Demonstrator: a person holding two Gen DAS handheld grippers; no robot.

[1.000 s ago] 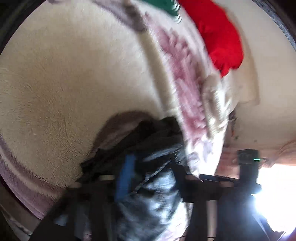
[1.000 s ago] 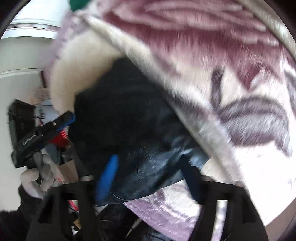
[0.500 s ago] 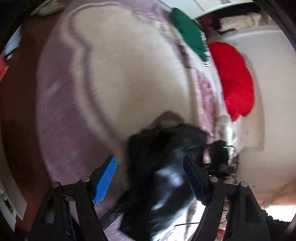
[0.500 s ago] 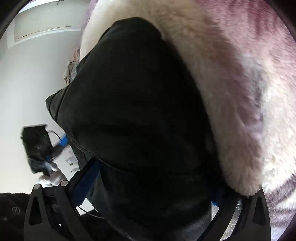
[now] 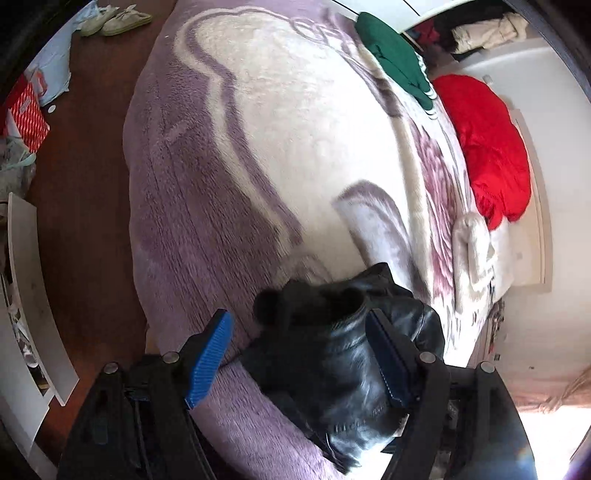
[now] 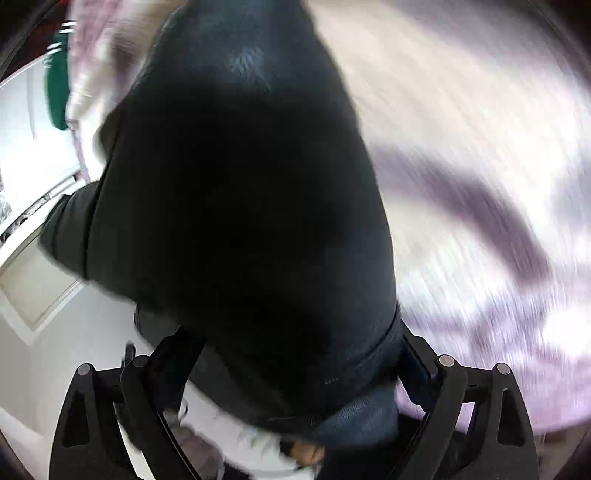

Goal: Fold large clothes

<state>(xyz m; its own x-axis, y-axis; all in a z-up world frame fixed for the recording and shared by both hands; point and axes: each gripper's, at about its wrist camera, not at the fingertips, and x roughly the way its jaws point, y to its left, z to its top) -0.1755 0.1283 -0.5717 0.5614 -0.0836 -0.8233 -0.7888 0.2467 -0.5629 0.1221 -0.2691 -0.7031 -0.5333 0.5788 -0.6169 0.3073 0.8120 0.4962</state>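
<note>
A black, shiny garment (image 5: 332, 350) lies bunched on the purple and cream blanket (image 5: 258, 147) near the bed's edge. My left gripper (image 5: 299, 339) hovers over it, open. Its left blue pad (image 5: 210, 358) is clear of the cloth and its right pad (image 5: 388, 365) is beside a fold. In the blurred right wrist view the same garment (image 6: 240, 184) fills most of the picture and lies between the wide fingers of my right gripper (image 6: 295, 343), whose jaws are closing. Its pads are mostly hidden by the cloth.
A red garment (image 5: 487, 147) and a green one (image 5: 395, 62) lie at the bed's far side, with a pale rolled cloth (image 5: 472, 240) near them. Brown floor (image 5: 85, 184) lies left of the bed, with shoes (image 5: 114, 22), a red bag (image 5: 26, 110) and white furniture (image 5: 22, 295).
My left gripper let go of the black garment, opened and drew back, so more of the bed shows. My right gripper opened wide and swung down over the garment.
</note>
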